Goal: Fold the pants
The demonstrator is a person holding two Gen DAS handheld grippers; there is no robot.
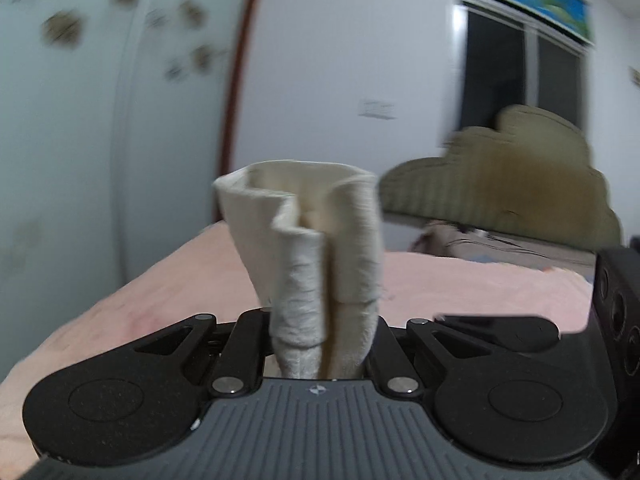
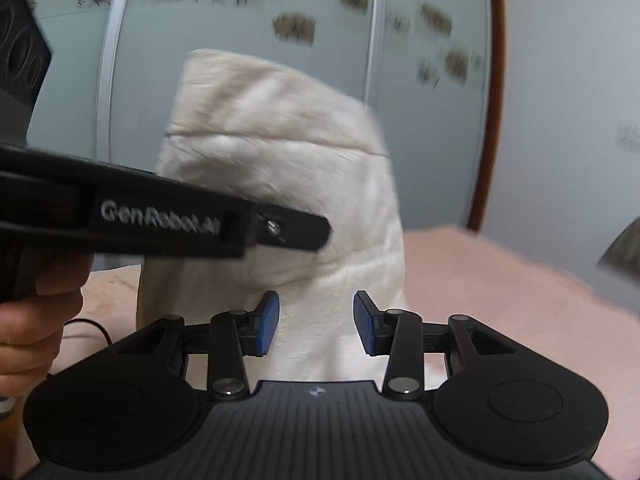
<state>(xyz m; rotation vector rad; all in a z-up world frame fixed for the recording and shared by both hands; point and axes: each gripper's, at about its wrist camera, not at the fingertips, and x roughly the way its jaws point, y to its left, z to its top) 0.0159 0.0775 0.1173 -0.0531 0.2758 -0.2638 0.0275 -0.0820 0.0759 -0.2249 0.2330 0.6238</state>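
Pants (image 1: 316, 264): centre frame, lifted over the pink bed (image 1: 460, 284). Our left claw (image 1: 326, 344) is clamped on a bunched edge; our right claw (image 2: 316, 322) stands part-open, gripping nothing. Folding barely begun, we judge.

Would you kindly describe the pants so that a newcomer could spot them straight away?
Find the pink blanket covering the bed. Above it, the cream pants hang bunched, pinched in the left gripper, whose jaws are shut on them. They are the only pale, fuzzy cloth lifted off the bed.
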